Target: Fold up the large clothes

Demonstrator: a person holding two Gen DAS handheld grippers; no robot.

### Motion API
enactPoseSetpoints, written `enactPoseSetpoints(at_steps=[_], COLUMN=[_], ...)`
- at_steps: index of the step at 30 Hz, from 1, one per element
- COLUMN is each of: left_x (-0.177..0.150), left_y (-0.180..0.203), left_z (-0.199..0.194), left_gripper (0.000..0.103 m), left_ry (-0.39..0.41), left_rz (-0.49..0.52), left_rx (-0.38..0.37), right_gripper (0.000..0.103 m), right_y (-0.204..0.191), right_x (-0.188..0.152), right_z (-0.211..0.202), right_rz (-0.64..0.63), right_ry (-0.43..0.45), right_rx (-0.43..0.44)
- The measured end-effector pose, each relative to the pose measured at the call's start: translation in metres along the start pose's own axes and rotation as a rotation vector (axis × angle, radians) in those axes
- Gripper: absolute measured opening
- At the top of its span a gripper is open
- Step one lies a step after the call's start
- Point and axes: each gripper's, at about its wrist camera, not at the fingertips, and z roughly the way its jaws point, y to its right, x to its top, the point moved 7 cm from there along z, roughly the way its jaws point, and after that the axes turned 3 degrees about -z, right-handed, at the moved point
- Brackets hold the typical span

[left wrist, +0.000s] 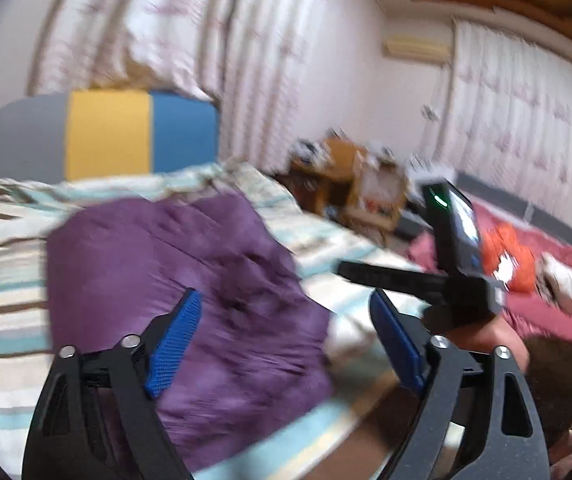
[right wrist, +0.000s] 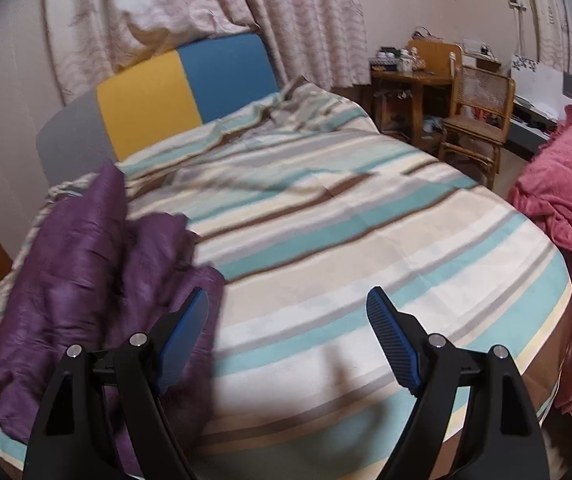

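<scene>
A purple garment lies bunched on the striped bed cover. My left gripper is open and empty, hovering above the garment's near right part. In the right wrist view the garment lies in a folded heap at the bed's left side. My right gripper is open and empty above the striped cover, just right of the garment. The right gripper's body with its screen shows at the right of the left wrist view, held by a hand.
A grey, yellow and blue headboard stands at the bed's far end before curtains. A wooden desk and chair stand at the far right. A second bed with a pink cover lies to the right, with orange cloth on it.
</scene>
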Motion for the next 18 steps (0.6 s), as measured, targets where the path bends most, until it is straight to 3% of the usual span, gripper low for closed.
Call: enactPoseSetpoints(at_steps=[4, 9, 13, 18], left_x=[0.024, 0.029, 0.030, 0.036], left_y=[-0.077, -0.169, -0.188, -0.190], left_z=[-0.017, -0.010, 0.011, 0.040], left_gripper=[0.091, 0.090, 0.088, 0.086], left_ry=[0.055, -0.039, -0.153, -0.242], left_rz=[-0.162, -0.484, -0.475, -0.473], left_rx=[0.248, 0.463, 0.577, 0.585], right_gripper=[0.081, 0.081, 0.081, 0.081], right_y=[-0.041, -0.119, -0.171, -0.206], right_x=[0.028, 0.061, 0.074, 0.086], right_z=[-0.020, -0.023, 0.002, 0.044], right_rz=[-0.048, -0.174, -0.246, -0.203], right_ry=[0.055, 0.073, -0.006, -0.097], right_rx=[0.088, 0.174, 0.173, 0.208])
